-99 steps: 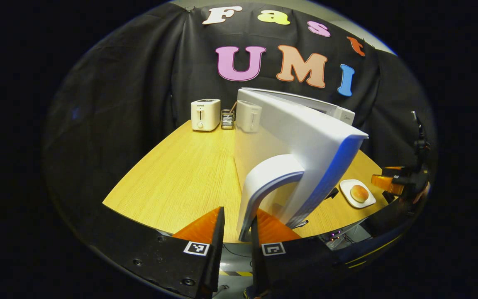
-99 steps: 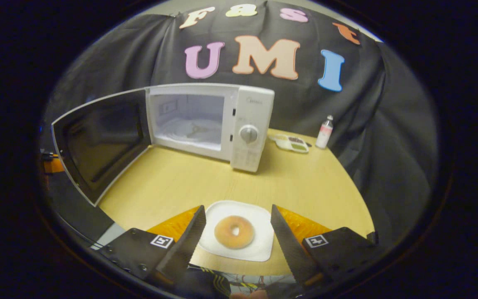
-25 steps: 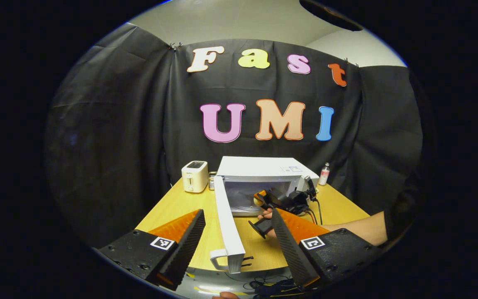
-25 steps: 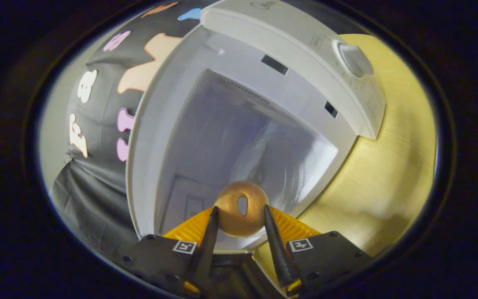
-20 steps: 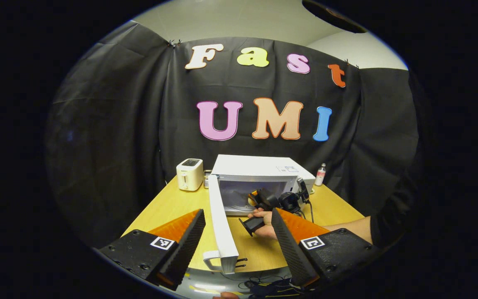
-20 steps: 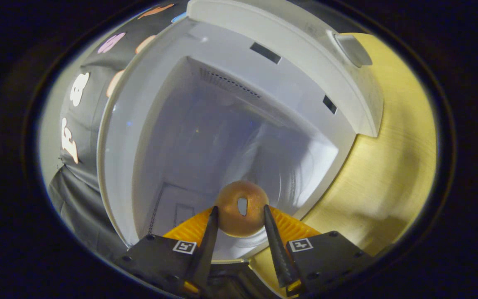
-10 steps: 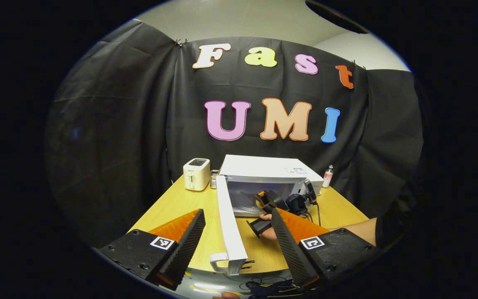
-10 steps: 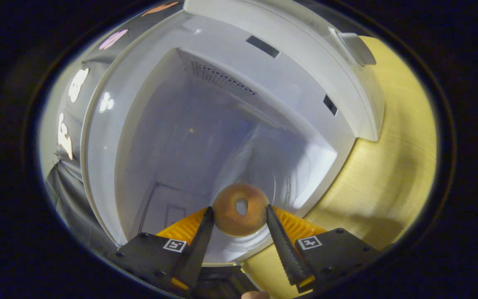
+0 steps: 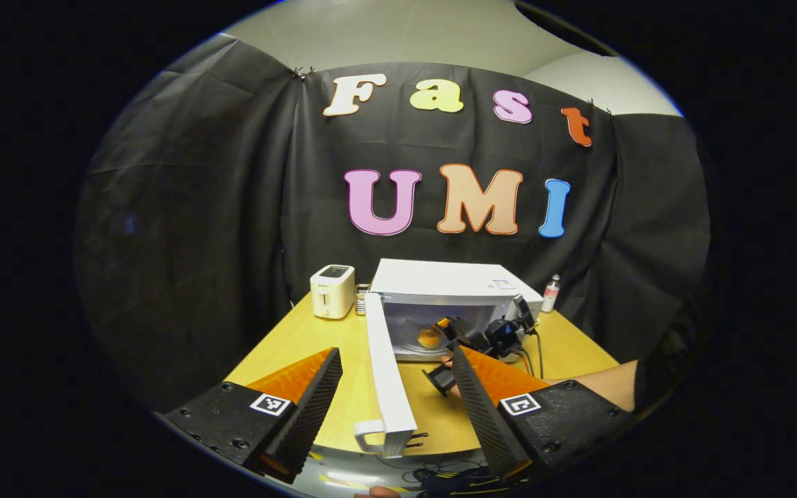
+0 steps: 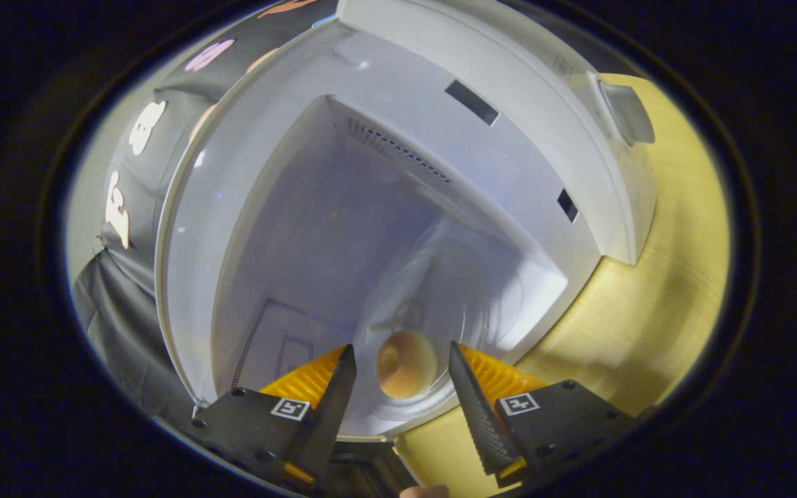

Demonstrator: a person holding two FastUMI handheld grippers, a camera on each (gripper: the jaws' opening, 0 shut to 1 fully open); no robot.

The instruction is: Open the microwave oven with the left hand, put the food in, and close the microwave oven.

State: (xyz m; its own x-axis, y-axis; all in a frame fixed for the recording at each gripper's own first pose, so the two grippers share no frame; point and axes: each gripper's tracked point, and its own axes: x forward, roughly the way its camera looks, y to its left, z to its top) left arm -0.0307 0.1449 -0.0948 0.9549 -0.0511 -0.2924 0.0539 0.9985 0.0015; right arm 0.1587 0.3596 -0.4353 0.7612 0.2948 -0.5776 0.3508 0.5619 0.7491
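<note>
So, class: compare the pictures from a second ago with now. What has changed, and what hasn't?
The right gripper has let go of the doughnut: its fingers have spread, and the doughnut now lies on the glass turntable inside the microwave. The microwave door stays open, and the left gripper stays open and back.

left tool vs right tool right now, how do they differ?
Place: the right tool is at the mouth of the open microwave; the left tool hangs back off the table's near edge, facing the open door.
What lies between the fingers: the right tool brackets the donut lying on the glass turntable without touching it; the left brackets only the distant door.
Shared: both are open and grip nothing.
</note>
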